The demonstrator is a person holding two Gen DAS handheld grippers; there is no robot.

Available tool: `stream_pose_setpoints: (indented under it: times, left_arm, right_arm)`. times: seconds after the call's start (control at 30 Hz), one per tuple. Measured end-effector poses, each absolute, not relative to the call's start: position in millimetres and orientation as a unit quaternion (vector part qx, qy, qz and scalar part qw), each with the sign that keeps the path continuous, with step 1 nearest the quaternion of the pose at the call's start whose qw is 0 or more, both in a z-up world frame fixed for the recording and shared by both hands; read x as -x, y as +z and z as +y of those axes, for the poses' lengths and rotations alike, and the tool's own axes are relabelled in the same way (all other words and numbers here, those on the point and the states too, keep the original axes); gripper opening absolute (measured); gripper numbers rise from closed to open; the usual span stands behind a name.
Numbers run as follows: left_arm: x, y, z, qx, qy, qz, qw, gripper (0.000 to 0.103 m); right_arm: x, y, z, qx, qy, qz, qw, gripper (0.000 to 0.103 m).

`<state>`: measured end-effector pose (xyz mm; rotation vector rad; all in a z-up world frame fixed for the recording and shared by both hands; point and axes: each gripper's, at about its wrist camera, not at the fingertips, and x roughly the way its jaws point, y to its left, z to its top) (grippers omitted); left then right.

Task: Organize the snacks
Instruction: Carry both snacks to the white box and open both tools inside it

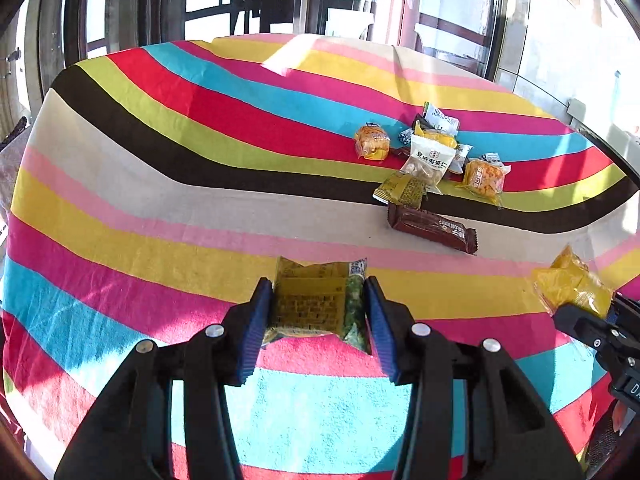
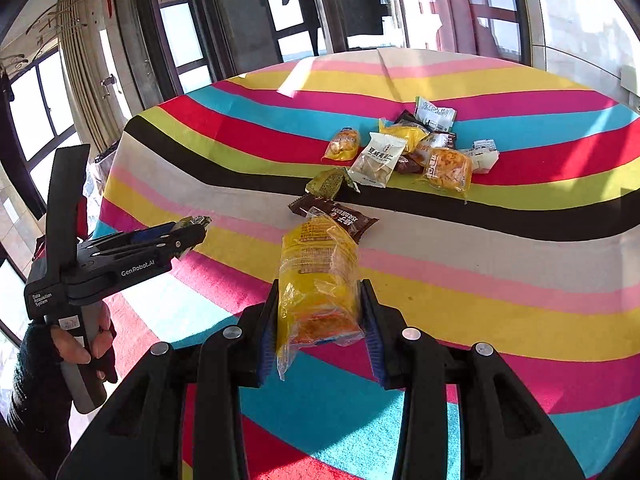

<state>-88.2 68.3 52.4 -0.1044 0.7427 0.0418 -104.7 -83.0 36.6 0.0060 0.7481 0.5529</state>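
Observation:
My left gripper (image 1: 318, 304) is shut on an olive-green snack packet (image 1: 316, 300) and holds it over the near part of the striped tablecloth (image 1: 160, 200). My right gripper (image 2: 320, 312) is shut on a yellow cake packet (image 2: 318, 280), held upright above the cloth; this packet also shows at the right edge of the left wrist view (image 1: 572, 286). The left gripper shows in the right wrist view (image 2: 192, 228), to the left. A pile of several snack packets (image 1: 432, 156) lies at the far right of the table, with a brown bar (image 1: 434, 228) nearest.
The pile holds a white nut packet (image 2: 376, 160), orange cake packets (image 2: 446, 170), a small green packet (image 2: 330, 182) and the brown bar (image 2: 340, 216). The round table's edge (image 2: 120, 148) drops off at the left. Windows and a curtain (image 2: 86, 72) stand behind.

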Motion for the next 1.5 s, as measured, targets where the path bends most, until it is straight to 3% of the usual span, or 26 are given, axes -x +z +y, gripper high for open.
stream_pose_setpoints:
  times: [0.27, 0.7, 0.97, 1.3, 1.33, 1.37, 1.4, 1.43, 1.47, 1.5]
  left_arm:
    - [150, 55, 73, 0.079, 0.000, 0.342, 0.936, 0.047]
    - [243, 44, 143, 0.117, 0.072, 0.342, 0.930, 0.047]
    - [324, 28, 211, 0.159, 0.175, 0.355, 0.904, 0.047]
    - [416, -26, 295, 0.207, 0.326, 0.400, 0.831, 0.049]
    - [422, -35, 303, 0.211, 0.340, 0.407, 0.821, 0.051]
    - [429, -44, 313, 0.215, 0.361, 0.414, 0.808, 0.059]
    - [434, -52, 322, 0.216, 0.392, 0.421, 0.789, 0.081]
    - [441, -59, 331, 0.218, 0.421, 0.422, 0.772, 0.090]
    - [448, -65, 338, 0.220, 0.443, 0.419, 0.762, 0.098]
    - [454, -71, 343, 0.221, 0.456, 0.421, 0.752, 0.099]
  right_arm:
    - [143, 37, -59, 0.028, 0.292, 0.356, 0.887, 0.038]
    - [209, 51, 12, 0.082, 0.396, 0.333, 0.852, 0.038]
    - [268, 40, 94, 0.142, 0.519, 0.337, 0.773, 0.038]
    - [349, -23, 211, 0.280, 0.623, 0.365, 0.633, 0.038]
    - [356, -32, 222, 0.288, 0.630, 0.373, 0.617, 0.041]
    - [361, -42, 235, 0.295, 0.636, 0.388, 0.599, 0.063]
    - [366, -52, 245, 0.300, 0.638, 0.401, 0.585, 0.081]
    - [369, -63, 255, 0.305, 0.639, 0.408, 0.576, 0.094]
    - [372, -74, 264, 0.319, 0.635, 0.413, 0.570, 0.094]
    - [375, -85, 271, 0.338, 0.626, 0.416, 0.566, 0.094]
